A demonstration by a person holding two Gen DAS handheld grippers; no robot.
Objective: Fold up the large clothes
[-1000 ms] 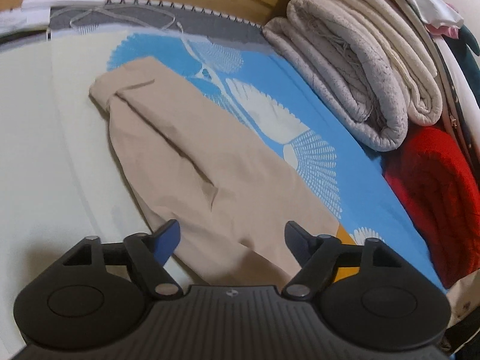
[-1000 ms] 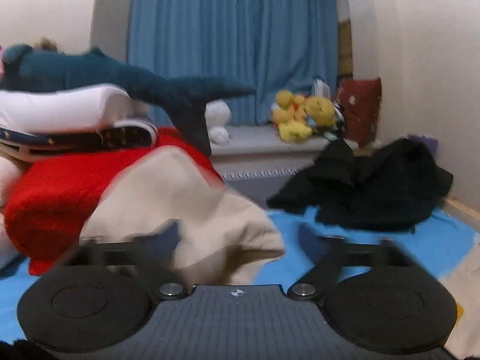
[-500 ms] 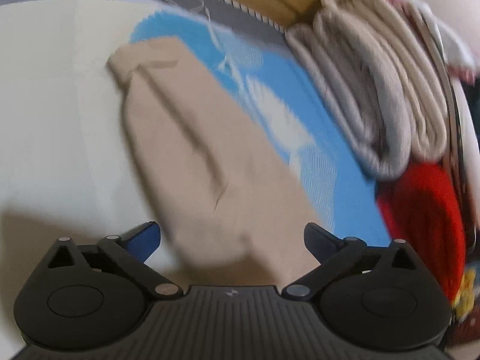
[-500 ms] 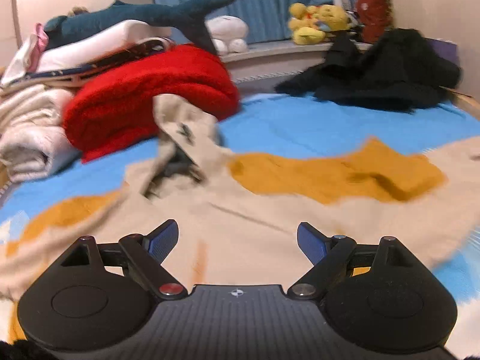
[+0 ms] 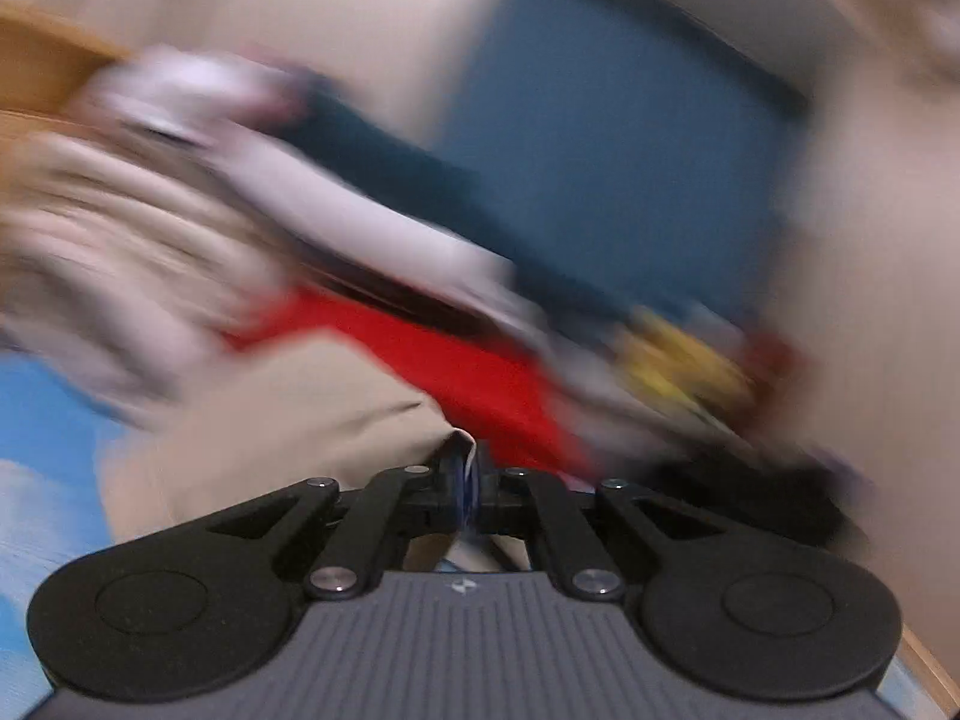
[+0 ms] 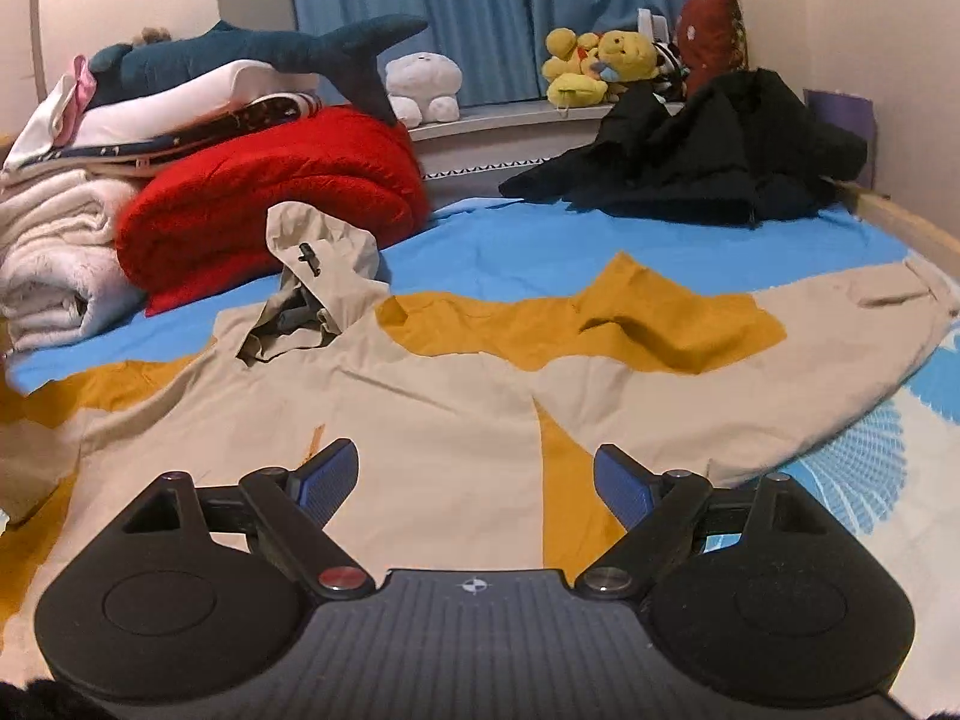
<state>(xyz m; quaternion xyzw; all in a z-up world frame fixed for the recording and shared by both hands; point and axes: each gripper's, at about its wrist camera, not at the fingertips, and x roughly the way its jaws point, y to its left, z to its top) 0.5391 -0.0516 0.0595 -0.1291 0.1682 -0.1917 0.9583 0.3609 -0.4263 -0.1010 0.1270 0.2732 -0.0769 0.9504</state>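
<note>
A large beige and mustard hooded jacket (image 6: 432, 408) lies spread face up on the blue bed sheet (image 6: 540, 240). Its hood (image 6: 318, 264) points toward the red blanket and one sleeve (image 6: 840, 360) stretches right. My right gripper (image 6: 477, 474) hovers open over the jacket's body, with nothing between its fingers. The left wrist view is heavily blurred. In it my left gripper (image 5: 465, 474) is closing, its jaws nearly together, and it pinches an edge of the beige jacket fabric (image 5: 288, 420).
At the left stand a folded red blanket (image 6: 270, 198) and white folded blankets (image 6: 48, 252), with a shark plush (image 6: 258, 48) on top. A black clothing pile (image 6: 708, 156) lies at the back right, yellow plush toys (image 6: 600, 60) sit on the sill, and a wooden bed edge (image 6: 912, 228) runs along the right.
My left gripper went from wide open over the beige sleeve to pinching its fabric, and its view swung up toward the pile. My right gripper came down over the jacket, still open.
</note>
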